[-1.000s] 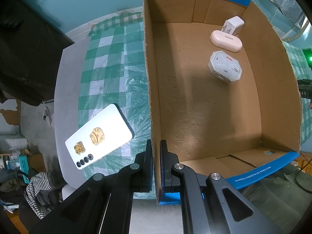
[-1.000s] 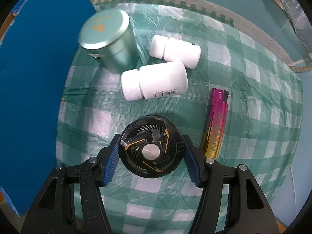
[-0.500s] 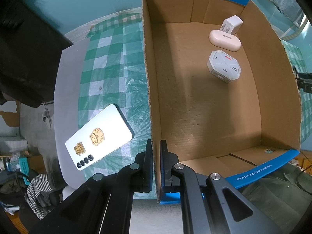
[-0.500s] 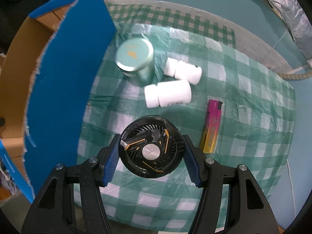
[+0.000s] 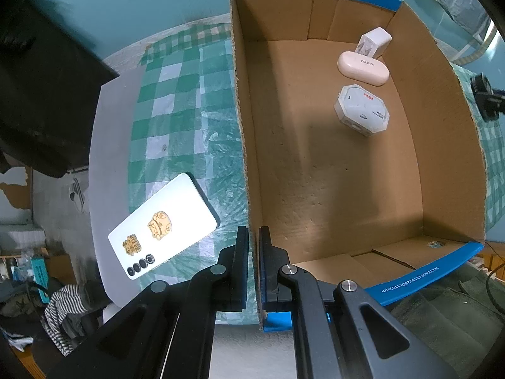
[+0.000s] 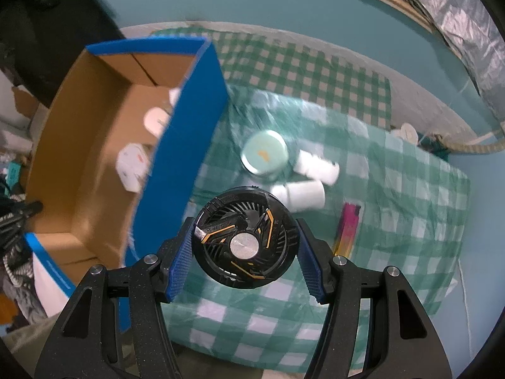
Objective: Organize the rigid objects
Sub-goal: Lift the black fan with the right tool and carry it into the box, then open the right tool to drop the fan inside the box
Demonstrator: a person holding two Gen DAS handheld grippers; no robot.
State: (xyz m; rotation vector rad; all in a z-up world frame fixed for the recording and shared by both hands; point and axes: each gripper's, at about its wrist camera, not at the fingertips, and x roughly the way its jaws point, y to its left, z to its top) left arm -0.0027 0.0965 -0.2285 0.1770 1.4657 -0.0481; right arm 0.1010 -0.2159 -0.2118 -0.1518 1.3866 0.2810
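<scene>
My right gripper (image 6: pixel 243 246) is shut on a round black fan (image 6: pixel 244 238) with orange trim and holds it high above the checked cloth, just right of the box's blue wall (image 6: pixel 180 158). My left gripper (image 5: pixel 251 252) is shut on the near left wall of the open cardboard box (image 5: pixel 246 145). Inside the box lie a white charger (image 5: pixel 375 42), a pinkish oval case (image 5: pixel 363 68) and a white hexagonal case (image 5: pixel 361 113). On the cloth remain a teal tin (image 6: pixel 264 153), two white bottles (image 6: pixel 312 178) and a pink lighter (image 6: pixel 347 227).
A white phone (image 5: pixel 164 224) with gold stickers lies face down left of the box. The green checked cloth (image 6: pixel 394 189) covers the table, whose edge runs close on the right. Clothes lie on the floor at lower left (image 5: pixel 63 303).
My right gripper has lifted the fan well above the cloth and moved left toward the box; the box interior has come into its view. The left gripper has stayed on the box wall.
</scene>
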